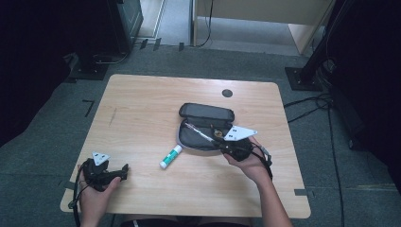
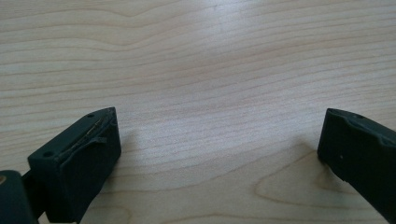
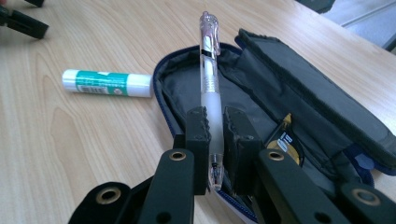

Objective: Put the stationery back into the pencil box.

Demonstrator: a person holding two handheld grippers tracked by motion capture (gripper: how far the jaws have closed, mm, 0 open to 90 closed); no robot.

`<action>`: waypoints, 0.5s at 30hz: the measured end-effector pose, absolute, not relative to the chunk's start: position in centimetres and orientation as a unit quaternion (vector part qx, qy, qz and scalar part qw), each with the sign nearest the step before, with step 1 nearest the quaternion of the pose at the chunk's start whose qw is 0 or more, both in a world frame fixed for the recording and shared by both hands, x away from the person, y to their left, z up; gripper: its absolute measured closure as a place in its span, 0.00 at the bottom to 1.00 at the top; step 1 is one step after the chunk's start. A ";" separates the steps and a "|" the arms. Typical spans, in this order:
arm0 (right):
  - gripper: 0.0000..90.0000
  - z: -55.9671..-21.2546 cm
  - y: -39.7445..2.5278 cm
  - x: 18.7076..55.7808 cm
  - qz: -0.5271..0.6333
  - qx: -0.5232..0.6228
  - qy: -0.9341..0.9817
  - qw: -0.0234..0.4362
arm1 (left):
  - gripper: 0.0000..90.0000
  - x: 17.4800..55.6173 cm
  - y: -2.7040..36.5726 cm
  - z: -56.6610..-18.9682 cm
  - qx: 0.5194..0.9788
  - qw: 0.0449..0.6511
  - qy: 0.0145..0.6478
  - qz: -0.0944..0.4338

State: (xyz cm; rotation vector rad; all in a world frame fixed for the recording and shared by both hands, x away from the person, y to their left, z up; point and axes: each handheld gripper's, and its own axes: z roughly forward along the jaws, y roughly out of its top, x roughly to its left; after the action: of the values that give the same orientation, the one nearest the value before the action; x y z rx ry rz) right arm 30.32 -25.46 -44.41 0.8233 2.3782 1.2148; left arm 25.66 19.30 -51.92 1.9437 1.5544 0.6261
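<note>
A dark pencil case (image 1: 204, 124) (image 3: 299, 107) lies open at the middle of the table, its lid folded back. My right gripper (image 1: 222, 137) (image 3: 215, 125) is shut on a clear pen (image 1: 198, 132) (image 3: 209, 79), which it holds over the open case. A small black and yellow item (image 3: 282, 139) lies inside the case. A white and green glue stick (image 1: 170, 156) (image 3: 107, 83) lies on the wood just left of the case. My left gripper (image 1: 124, 171) (image 2: 219, 149) rests open near the table's front left corner, with bare wood between its jaws.
The wooden table (image 1: 142, 109) has a round dark cable hole (image 1: 227, 93) at the back. Grey carpet surrounds it, with stand bases (image 1: 302, 78) and cables on the floor to the right and back left.
</note>
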 end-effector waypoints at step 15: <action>0.90 -46.0 -24.1 32.2 0.372 0.313 0.855 0.179 | 0.00 25.7 19.3 -51.9 0.726 0.284 0.581 0.234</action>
State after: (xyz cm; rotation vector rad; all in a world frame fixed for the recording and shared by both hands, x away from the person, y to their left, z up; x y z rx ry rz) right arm 32.23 -24.10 -45.96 0.8837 2.4178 1.0522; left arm 25.66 19.30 -51.92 1.9438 1.5544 0.6262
